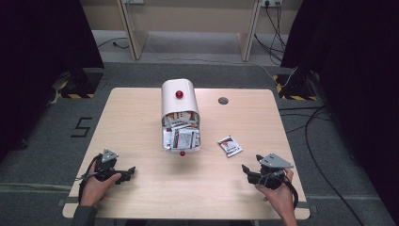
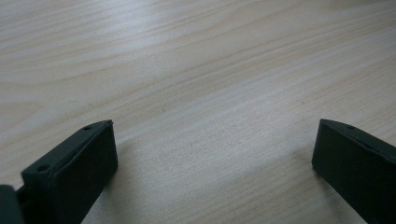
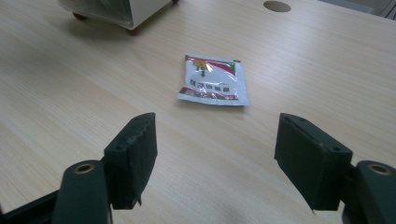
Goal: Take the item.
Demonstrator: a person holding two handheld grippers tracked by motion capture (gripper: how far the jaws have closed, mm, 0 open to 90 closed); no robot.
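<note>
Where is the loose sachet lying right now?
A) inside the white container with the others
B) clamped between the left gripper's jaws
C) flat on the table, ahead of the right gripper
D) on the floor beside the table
C: the sachet lies flat on the bare table, apart from the white container, and sits ahead of the right gripper, whose jaws stand open and hold nothing.

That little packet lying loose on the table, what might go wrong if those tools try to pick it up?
The small white, red and green foil packet lies flat on the light wooden table, so the right gripper, its fingers open, may slide over it or push it away. The white container, lying on its side and stuffed with packets, could spill if bumped.
</note>
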